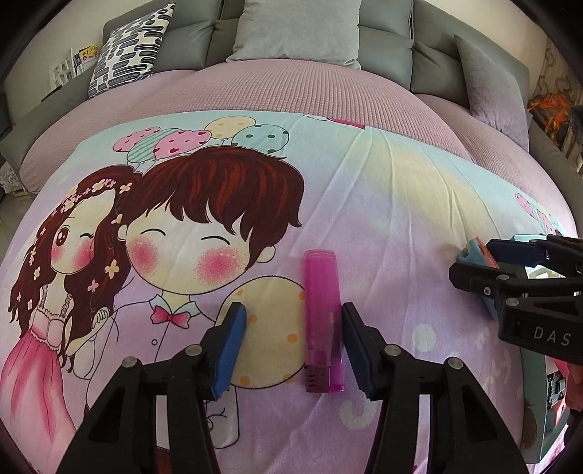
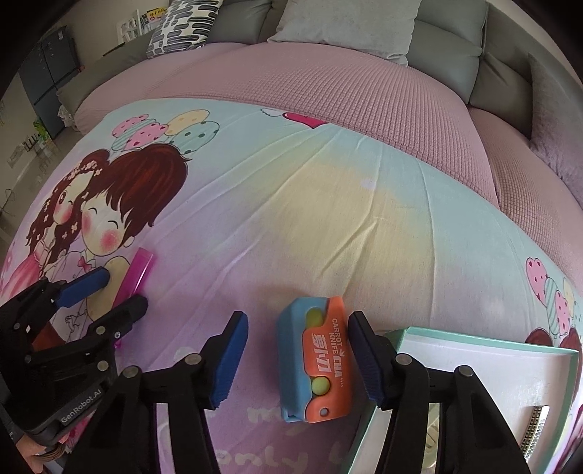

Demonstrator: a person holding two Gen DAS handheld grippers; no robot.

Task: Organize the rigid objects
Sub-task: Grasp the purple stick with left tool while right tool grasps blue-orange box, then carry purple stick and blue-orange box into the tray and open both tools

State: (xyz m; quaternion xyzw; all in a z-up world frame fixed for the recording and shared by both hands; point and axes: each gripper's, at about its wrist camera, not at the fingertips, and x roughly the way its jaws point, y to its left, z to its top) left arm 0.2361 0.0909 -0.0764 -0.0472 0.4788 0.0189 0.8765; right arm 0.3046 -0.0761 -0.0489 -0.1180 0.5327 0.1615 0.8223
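A pink translucent lighter (image 1: 320,291) lies on the cartoon-print sheet, pointing away from me. My left gripper (image 1: 291,317) stands around it: the right pad is against the lighter's side and the left pad is well clear, so the jaws are open. An orange and blue carrot knife toy (image 2: 313,361) lies between the fingers of my right gripper (image 2: 297,324). Its right pad sits at the toy's edge and its left pad is apart, so it too is open. Each gripper also shows in the other view, the right gripper (image 1: 473,260) and the left gripper (image 2: 124,290).
A white box with a teal rim (image 2: 473,361) stands open at the right, just beside the right gripper. The printed sheet (image 2: 328,218) covers a pink quilted sofa seat (image 2: 364,91). Grey cushions (image 1: 298,29) and a patterned pillow (image 1: 127,47) line the back.
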